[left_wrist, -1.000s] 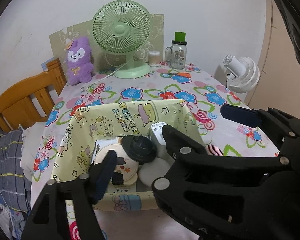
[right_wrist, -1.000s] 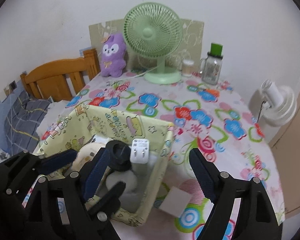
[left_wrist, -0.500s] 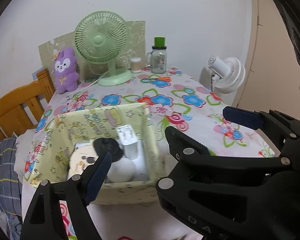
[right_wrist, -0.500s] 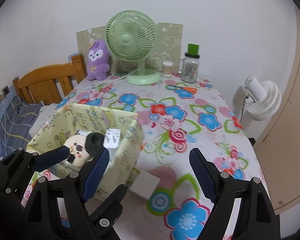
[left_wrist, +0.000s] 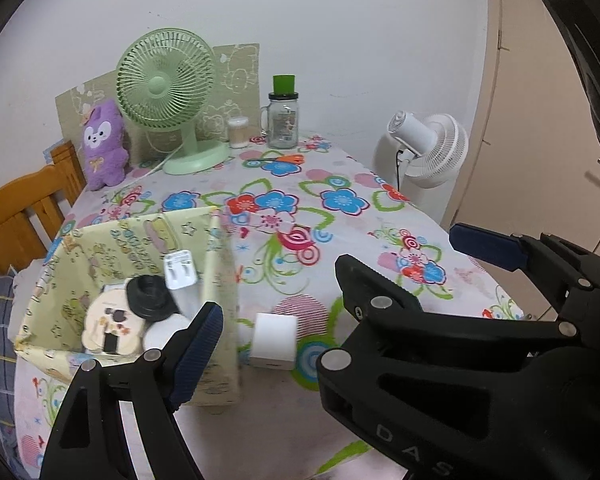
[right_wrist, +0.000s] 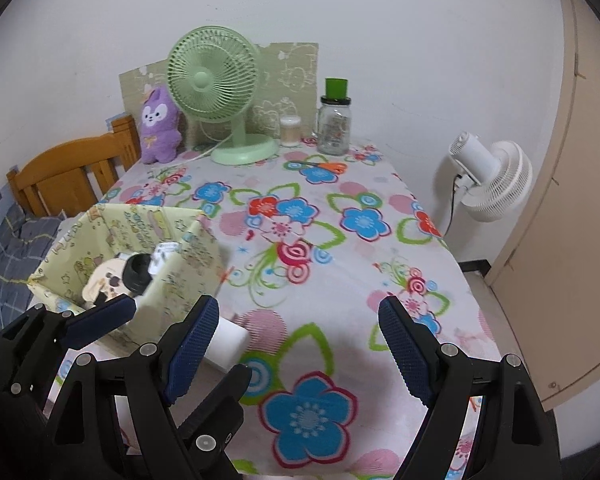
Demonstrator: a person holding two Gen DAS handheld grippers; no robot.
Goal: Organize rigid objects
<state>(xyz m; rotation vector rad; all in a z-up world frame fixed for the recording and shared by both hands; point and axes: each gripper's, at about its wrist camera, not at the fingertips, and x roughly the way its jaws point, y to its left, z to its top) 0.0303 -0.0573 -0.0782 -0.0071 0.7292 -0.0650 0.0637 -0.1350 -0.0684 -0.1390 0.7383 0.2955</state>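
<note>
A yellow fabric box (left_wrist: pixel 218 264) stands at the table's left front. In it lie a white plug adapter (left_wrist: pixel 180 272), a black round lid (left_wrist: pixel 150 298) and a cream round case (left_wrist: pixel 110 326). A white cube (left_wrist: pixel 274 340) rests on the floral cloth just right of the box. My left gripper (left_wrist: pixel 342 301) is open and empty, its left pad over the box's near right corner. The right gripper (right_wrist: pixel 300 346) is open too, over bare cloth right of the cube (right_wrist: pixel 226 342). The two grippers overlap: a black finger (left_wrist: pixel 380 300) of the right one sits between the left jaws.
Along the back wall stand a green desk fan (left_wrist: pixel 166 92), a purple plush (left_wrist: pixel 102 144), a small swab pot (left_wrist: pixel 238 132) and a green-lidded glass jar (left_wrist: pixel 283 120). Orange scissors (left_wrist: pixel 284 159) lie near the jar. A white floor fan (right_wrist: pixel 488 176) stands beyond the table's right edge, a wooden bed frame (right_wrist: pixel 66 176) at left.
Both grippers have drawn back from the box and moved right together. The box has slid to the left in both views, and the white cube beside it has come into the left wrist view.
</note>
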